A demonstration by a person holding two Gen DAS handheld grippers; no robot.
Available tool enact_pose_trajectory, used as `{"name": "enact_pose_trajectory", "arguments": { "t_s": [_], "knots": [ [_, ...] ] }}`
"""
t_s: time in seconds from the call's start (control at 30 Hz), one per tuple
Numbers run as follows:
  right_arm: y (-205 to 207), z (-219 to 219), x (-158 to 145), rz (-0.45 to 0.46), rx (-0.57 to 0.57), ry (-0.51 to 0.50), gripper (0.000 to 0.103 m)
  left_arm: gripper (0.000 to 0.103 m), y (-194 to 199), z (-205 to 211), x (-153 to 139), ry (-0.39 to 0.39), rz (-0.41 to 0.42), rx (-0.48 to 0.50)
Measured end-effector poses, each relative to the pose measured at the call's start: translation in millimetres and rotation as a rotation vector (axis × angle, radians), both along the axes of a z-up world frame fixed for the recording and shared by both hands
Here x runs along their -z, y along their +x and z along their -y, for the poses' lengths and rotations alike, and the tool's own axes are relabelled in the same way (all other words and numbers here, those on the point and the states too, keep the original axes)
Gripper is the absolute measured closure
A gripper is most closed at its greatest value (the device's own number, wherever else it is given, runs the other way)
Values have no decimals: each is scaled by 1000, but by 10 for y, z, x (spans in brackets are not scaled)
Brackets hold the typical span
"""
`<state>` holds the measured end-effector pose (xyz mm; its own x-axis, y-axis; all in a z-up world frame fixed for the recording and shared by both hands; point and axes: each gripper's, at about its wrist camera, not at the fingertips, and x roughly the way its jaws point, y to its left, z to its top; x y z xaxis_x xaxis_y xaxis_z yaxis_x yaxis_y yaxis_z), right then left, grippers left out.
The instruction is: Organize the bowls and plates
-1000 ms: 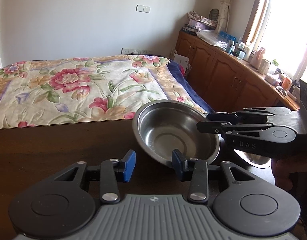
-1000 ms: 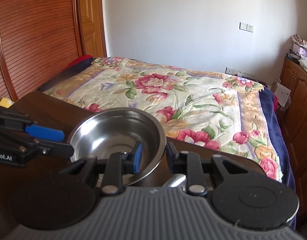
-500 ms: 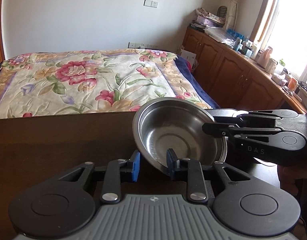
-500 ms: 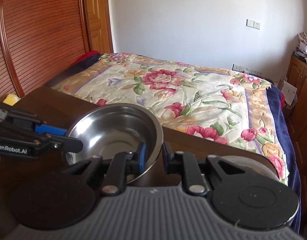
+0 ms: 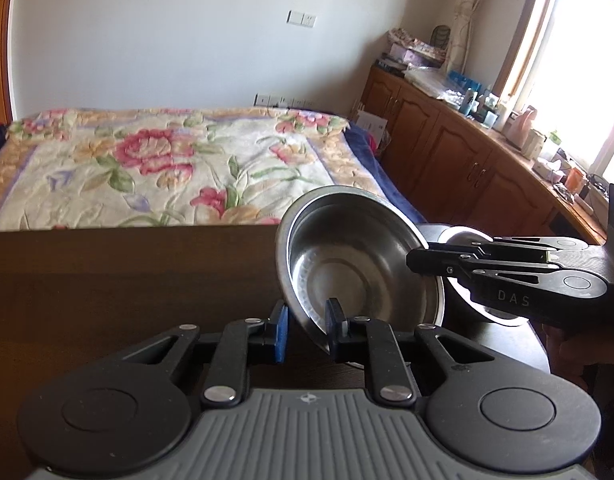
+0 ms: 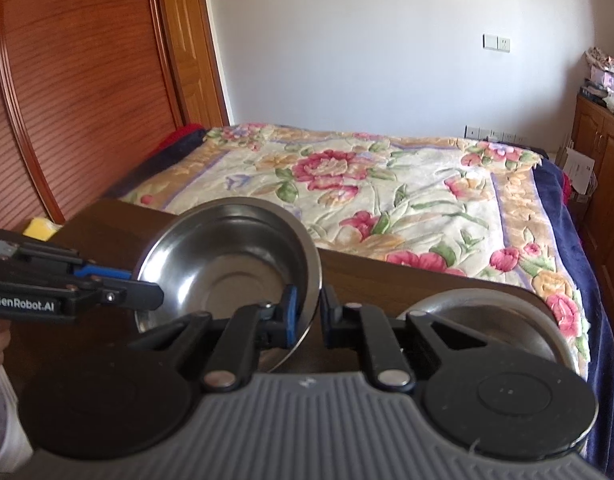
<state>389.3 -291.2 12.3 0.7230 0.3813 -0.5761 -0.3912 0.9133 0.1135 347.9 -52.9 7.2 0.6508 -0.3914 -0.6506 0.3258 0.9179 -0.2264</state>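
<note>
Your left gripper [image 5: 305, 330] has narrowed from spread to pinching the steel bowl [image 5: 359, 268] near rim; your right gripper [image 6: 307, 312] pinches the far-right rim. Bowl's lifted, tilted above the table [image 5: 127, 280], ready for transfer onto second bowl [image 6: 487, 320].

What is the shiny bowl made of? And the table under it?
The bowl looks like polished metal, probably stainless steel: silvery, with mirror-like reflections. The table looks like dark brown wood with a smooth finish, though it could be veneer.
</note>
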Motion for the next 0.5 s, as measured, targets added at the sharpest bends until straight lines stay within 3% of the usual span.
{"name": "enact_pose_trajectory", "arguments": {
  "t_s": [0.5],
  "knots": [
    [-484, 87, -354, 107, 29, 39, 93, 88, -479, -56, -302, -27, 91, 39]
  ]
}}
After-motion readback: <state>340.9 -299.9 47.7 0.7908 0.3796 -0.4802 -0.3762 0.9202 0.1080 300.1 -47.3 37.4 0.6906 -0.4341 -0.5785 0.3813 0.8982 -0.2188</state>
